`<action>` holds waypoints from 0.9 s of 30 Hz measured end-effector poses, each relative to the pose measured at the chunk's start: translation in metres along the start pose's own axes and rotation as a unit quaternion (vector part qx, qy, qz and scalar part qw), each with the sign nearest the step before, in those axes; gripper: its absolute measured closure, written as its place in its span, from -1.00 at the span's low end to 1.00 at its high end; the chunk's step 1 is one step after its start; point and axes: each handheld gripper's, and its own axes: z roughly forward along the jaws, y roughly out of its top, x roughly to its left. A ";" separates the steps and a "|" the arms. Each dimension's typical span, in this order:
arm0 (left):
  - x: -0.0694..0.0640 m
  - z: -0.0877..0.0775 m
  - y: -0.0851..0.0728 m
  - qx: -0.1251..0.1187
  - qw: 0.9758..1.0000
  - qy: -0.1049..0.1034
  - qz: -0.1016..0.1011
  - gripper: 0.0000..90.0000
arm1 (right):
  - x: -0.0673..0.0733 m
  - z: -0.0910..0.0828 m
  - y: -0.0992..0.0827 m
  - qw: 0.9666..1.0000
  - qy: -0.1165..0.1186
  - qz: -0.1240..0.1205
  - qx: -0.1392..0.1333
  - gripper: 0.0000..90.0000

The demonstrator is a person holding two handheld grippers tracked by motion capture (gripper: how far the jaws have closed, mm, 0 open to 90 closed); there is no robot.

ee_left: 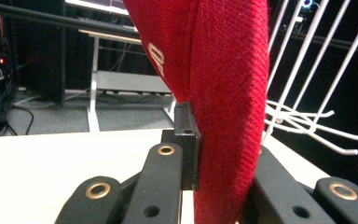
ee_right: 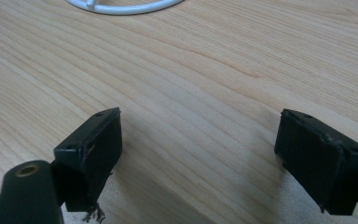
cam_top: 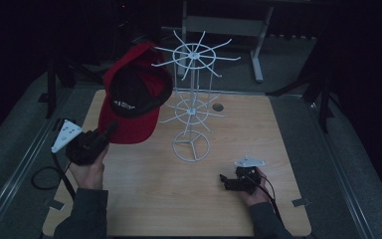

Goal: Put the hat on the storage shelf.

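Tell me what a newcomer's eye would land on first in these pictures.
First, the red cap with its dark inside, held up over the left rear of the wooden table; the left gripper is clamped on its brim, the red cloth pinched between the jaws in the left gripper view. Next, the white wire display rack standing mid-table just right of the cap. The right gripper rests low at front right, jaws wide open over bare wood.

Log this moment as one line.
left gripper: shut on red cap brim | right gripper: open, low over table | white wire rack: upright
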 end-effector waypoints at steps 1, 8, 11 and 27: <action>-0.001 -0.001 -0.002 -0.005 1.000 -0.001 0.003 0.90 | 0.000 0.000 0.000 1.000 0.000 0.000 0.000 -0.67; -0.008 -0.006 0.007 -0.028 0.999 0.007 0.021 0.90 | 0.000 0.000 0.000 1.000 0.000 0.000 0.000 -0.67; -0.011 -0.009 0.011 -0.040 0.999 0.005 0.031 0.90 | 0.000 0.000 0.000 1.000 0.000 0.000 0.000 -0.67; -0.012 -0.006 -0.011 -0.015 0.998 0.018 0.058 0.89 | 0.000 0.000 0.000 1.000 0.000 -0.001 -0.001 -0.67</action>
